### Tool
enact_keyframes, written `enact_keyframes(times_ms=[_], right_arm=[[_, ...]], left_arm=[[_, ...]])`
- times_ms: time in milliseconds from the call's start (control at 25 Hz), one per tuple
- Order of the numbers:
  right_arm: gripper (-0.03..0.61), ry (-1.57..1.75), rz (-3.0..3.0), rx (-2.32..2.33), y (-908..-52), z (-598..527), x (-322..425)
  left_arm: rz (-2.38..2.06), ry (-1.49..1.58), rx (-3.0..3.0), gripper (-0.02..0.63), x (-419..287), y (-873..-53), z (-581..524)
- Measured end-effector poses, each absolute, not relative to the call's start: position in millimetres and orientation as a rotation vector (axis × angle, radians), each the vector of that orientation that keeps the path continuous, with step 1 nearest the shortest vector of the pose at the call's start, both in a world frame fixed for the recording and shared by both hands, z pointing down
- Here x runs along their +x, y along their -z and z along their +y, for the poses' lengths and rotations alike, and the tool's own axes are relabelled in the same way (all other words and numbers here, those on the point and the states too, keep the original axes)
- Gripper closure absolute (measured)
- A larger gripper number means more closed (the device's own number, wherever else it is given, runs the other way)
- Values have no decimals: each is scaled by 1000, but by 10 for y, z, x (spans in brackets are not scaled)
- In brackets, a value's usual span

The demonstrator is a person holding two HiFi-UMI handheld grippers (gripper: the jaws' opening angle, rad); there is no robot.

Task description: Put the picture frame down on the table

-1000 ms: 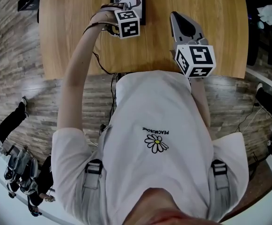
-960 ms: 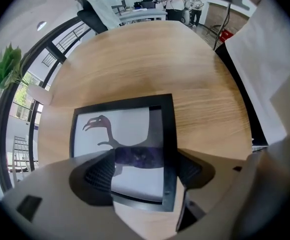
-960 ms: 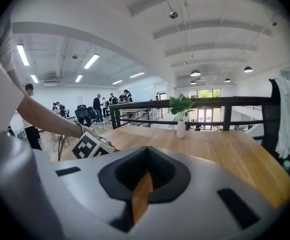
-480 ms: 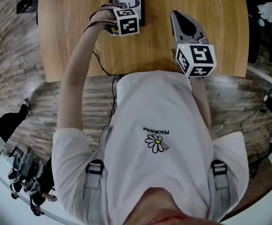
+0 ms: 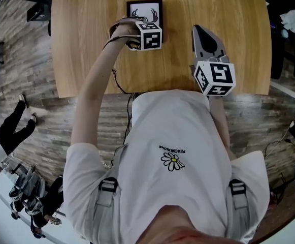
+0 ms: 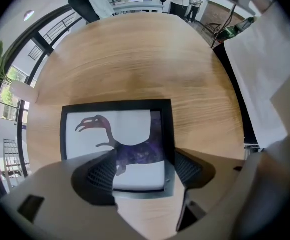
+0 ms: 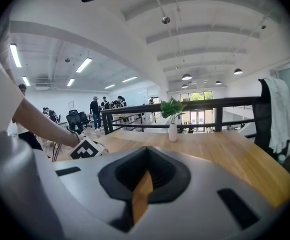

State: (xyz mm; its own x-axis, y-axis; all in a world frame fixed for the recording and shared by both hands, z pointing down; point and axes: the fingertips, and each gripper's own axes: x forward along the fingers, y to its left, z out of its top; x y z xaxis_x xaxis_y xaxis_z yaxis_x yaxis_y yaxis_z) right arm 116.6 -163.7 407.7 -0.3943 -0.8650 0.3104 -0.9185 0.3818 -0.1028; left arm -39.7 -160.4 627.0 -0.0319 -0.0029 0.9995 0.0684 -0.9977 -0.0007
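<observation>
The frame (image 5: 143,10) lies flat on the desk (image 5: 86,39) at top centre, just as a second ago. The left tongs (image 6: 144,168) stay spread wide over its near corner. The right tongs (image 5: 200,32) sit closed, well to the right.

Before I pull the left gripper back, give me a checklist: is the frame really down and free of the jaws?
1. Picture frame lying flat on the table: ok, it looks flat and face up.
2. Left gripper open: ok, the jaws stand apart, one over the picture and one just past the frame's right edge.
3. Pads off the frame: cannot tell whether one touches it.
4. Frame away from the table edges: ok, wood shows all round it in the head view.
5. Right gripper out of the way: ok, it is shut, empty and off to the side of the frame.
</observation>
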Motion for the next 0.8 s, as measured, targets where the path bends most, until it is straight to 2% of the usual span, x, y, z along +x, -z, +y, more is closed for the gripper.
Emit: enact_keyframes(times_ms=[40,120,240,280,480,800], right_arm=[[571,-380,-2436,1605,-4057,-1634,1166],[571,-359,-2448,1612,-3994,-1620,1172],[571,-333,-2466,1624,-3895,-1642,1237],[571,-329,-2473,1633,-3858,-1659,1259],[571,-200,-2528,1653,-3518,-1757,1206],[571,182,-2556,1664,-2855,-1847,1111]], left_arm=[[-65,2202,-2146,250,-401,-6252,-1610],[-6,2135,-2139,297,-409,-6145,-1634],[132,2006,-2140,476,-349,-5780,-1738],[166,1967,-2160,517,-308,-5626,-1773],[379,1679,-2385,588,-33,-4659,-1980],[817,937,-2659,597,240,-3150,-2106]])
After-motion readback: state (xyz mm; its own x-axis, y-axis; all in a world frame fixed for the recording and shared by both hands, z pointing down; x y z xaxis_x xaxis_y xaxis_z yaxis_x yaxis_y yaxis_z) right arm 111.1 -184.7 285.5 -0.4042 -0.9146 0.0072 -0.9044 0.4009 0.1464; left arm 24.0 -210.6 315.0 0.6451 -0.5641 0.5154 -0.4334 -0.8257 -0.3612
